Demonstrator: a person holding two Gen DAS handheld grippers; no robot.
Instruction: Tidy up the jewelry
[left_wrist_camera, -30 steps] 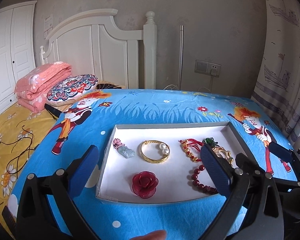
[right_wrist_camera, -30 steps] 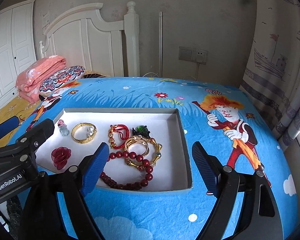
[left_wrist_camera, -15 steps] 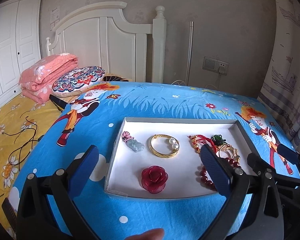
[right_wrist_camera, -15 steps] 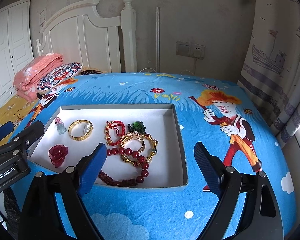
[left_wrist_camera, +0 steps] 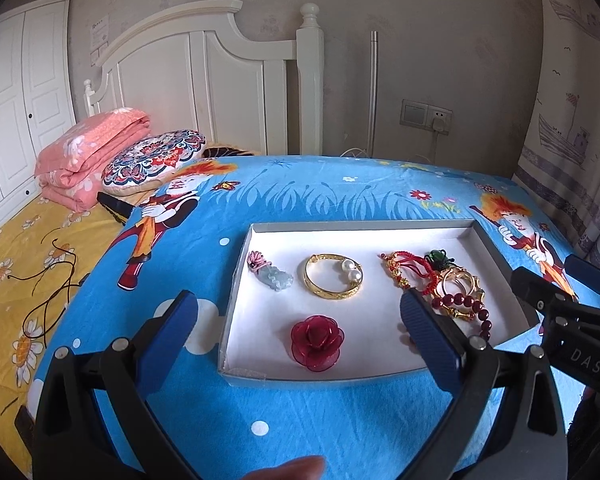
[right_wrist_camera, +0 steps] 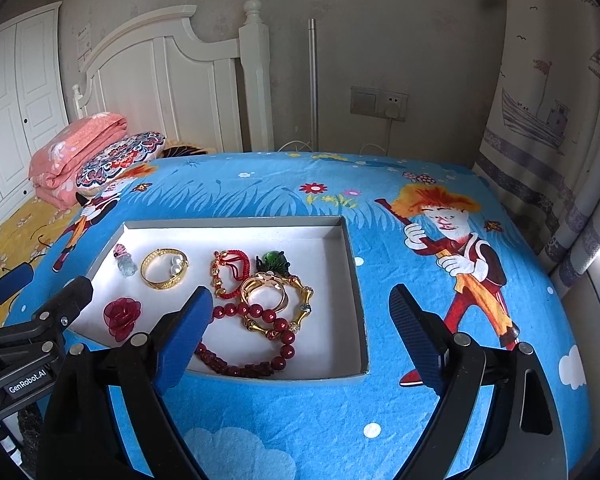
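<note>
A shallow white tray (left_wrist_camera: 380,227) (right_wrist_camera: 236,227) lies on the blue cartoon cloth. It holds a pale jade pendant (left_wrist_camera: 274,276) (right_wrist_camera: 126,264), a gold bangle with pearls (left_wrist_camera: 332,282) (right_wrist_camera: 164,270), a red rose brooch (left_wrist_camera: 317,342) (right_wrist_camera: 122,316), and on the right a tangled heap: red cord bracelet (right_wrist_camera: 230,270), green charm (right_wrist_camera: 274,260), gold bangles (right_wrist_camera: 276,300), dark red bead strand (right_wrist_camera: 260,344). My left gripper (left_wrist_camera: 298,334) hovers open before the tray's near edge, empty. My right gripper (right_wrist_camera: 300,330) is open and empty over the tray's right front corner.
The cloth-covered surface (right_wrist_camera: 440,208) drops off at the right by a curtain (right_wrist_camera: 548,120). A bed with yellow sheet (left_wrist_camera: 12,256), pink quilt (left_wrist_camera: 88,156) and patterned pillow (left_wrist_camera: 152,160) lies left. A white headboard (left_wrist_camera: 204,72) and wall stand behind. A fingertip (left_wrist_camera: 296,470) shows at the bottom.
Both grippers have drawn back and risen a little, so the tray sits farther and more to the right in the left view. Jaws stayed open; no jewelry moved.
</note>
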